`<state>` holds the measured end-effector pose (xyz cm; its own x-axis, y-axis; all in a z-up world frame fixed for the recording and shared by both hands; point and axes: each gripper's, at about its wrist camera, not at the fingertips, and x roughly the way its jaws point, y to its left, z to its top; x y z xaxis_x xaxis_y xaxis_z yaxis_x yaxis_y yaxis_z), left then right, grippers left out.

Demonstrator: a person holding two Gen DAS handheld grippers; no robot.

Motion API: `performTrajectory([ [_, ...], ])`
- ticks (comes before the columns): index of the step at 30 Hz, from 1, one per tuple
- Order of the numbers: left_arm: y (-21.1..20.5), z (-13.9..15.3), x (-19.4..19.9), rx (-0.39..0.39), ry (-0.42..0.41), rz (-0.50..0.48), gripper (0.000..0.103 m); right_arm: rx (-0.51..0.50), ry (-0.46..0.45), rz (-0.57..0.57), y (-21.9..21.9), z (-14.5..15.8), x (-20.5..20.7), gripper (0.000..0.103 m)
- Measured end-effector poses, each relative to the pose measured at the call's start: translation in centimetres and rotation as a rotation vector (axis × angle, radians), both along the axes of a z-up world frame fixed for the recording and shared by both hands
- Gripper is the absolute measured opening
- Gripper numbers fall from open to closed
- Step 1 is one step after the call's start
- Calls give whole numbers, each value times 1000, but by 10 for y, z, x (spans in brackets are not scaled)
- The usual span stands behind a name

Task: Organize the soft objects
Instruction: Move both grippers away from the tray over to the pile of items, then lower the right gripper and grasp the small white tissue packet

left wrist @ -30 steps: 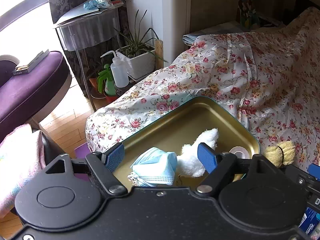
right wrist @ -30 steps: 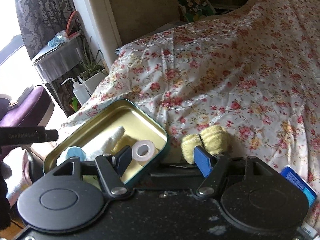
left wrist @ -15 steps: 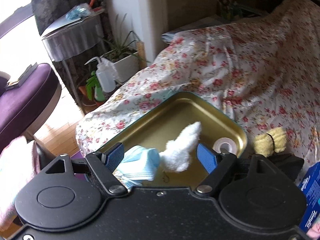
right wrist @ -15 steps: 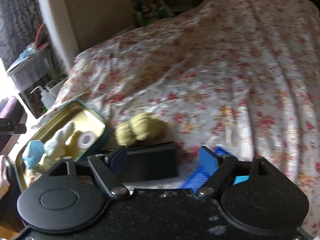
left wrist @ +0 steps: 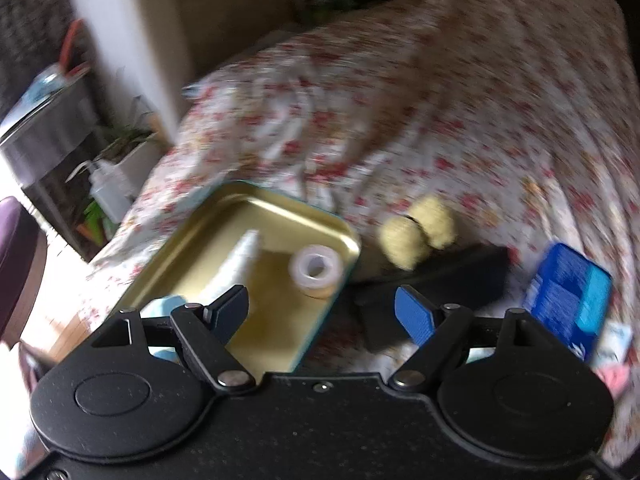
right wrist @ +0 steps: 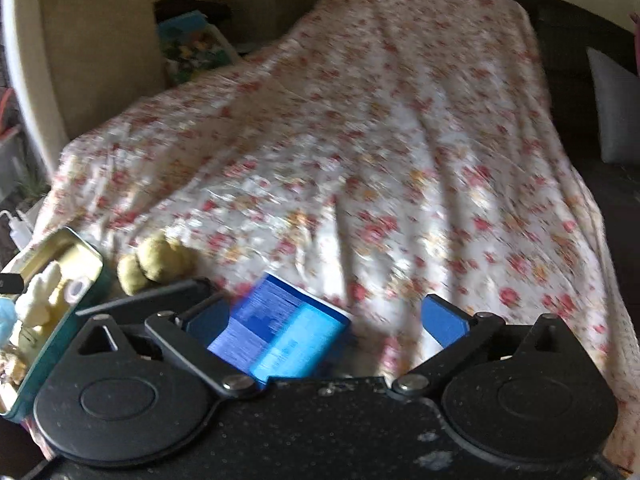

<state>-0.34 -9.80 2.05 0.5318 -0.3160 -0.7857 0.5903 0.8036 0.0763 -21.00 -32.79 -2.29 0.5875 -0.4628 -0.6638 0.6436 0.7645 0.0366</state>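
A gold tin tray [left wrist: 352, 240] [right wrist: 94, 260] lies on the floral bedspread. It holds a white plush toy [left wrist: 244, 252] [right wrist: 38, 300], a tape roll [left wrist: 316, 268] and a blue face mask [left wrist: 168, 304] [right wrist: 4, 316]. A yellow fuzzy toy [left wrist: 416, 230] [right wrist: 156, 260] lies just right of the tray. A blue tissue pack [left wrist: 568, 296] [right wrist: 280, 340] lies farther right. My left gripper [left wrist: 322, 312] is open and empty above the tray's near right corner. My right gripper [right wrist: 324, 320] is open and empty, with the tissue pack between its fingers.
A flat black object [left wrist: 436, 280] [right wrist: 144, 300] lies in front of the yellow toy. The floral bedspread [right wrist: 360, 140] stretches far back. Left of the bed stand a squeeze bottle [left wrist: 108, 188], a plant and a grey side table [left wrist: 44, 120].
Both views have swung to the right. The left gripper moved from over the mask and plush to the tray's right corner. The right gripper moved from the yellow toy to over the tissue pack.
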Motion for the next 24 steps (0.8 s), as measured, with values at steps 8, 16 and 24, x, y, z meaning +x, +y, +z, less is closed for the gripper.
performTrajectory([
  [8,-19,-8,-34,3,120,-172,78,223,109,-62,-23,-24,-20,103],
  [16,-25,-12,-51,-3,197,-239,78,176,324,-69,-16,-46,7,95],
  [24,-24,-5,-55,-26,177,-257,78,227,440,-59,-24,-66,21,93],
])
